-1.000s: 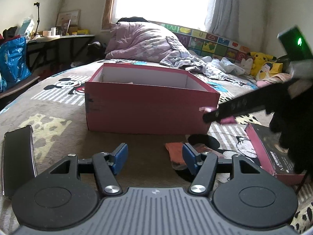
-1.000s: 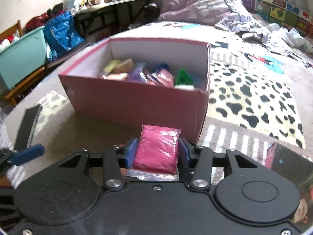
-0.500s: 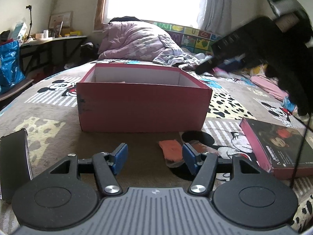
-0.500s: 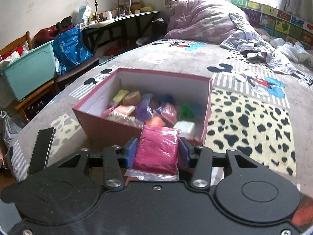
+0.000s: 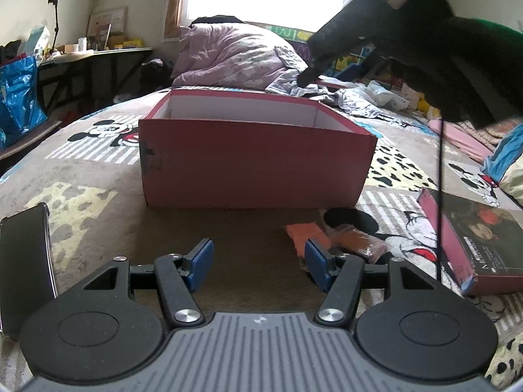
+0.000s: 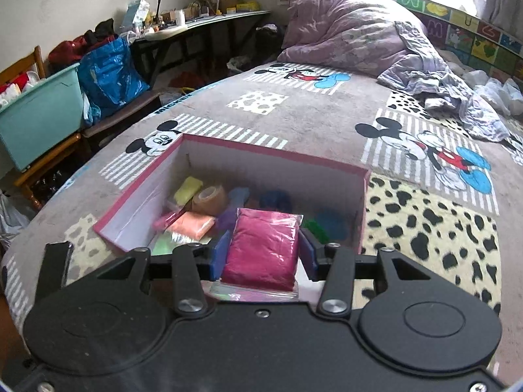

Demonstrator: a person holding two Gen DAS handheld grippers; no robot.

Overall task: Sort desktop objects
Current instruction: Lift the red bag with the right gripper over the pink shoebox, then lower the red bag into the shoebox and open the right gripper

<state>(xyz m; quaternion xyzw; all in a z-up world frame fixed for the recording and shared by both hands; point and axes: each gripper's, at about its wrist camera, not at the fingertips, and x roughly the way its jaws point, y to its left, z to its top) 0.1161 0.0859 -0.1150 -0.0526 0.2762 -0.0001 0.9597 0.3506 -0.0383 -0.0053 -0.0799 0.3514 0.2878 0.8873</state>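
A pink cardboard box (image 5: 255, 163) stands on the Mickey Mouse blanket; in the right wrist view the box (image 6: 137, 202) holds several small coloured packets and a tape roll. My right gripper (image 6: 263, 253) is shut on a magenta clay bag (image 6: 264, 248) and holds it above the box's near side. From the left wrist view the right gripper (image 5: 310, 72) shows as a dark shape above the box's far right corner. My left gripper (image 5: 258, 263) is open and empty, low over the blanket. An orange packet (image 5: 304, 233) and a brown packet (image 5: 359, 241) lie by its right finger.
A dark red book (image 5: 474, 238) lies at the right. A black flat device (image 5: 24, 261) lies at the left, also in the right wrist view (image 6: 54, 264). A purple duvet (image 6: 353, 39) is heaped at the back. A teal bin (image 6: 36, 114) and blue bag (image 6: 108, 75) stand off the bed's left.
My right gripper has risen and moved forward with the magenta bag, from in front of the box wall to above its inside. The left gripper has stayed open in place.
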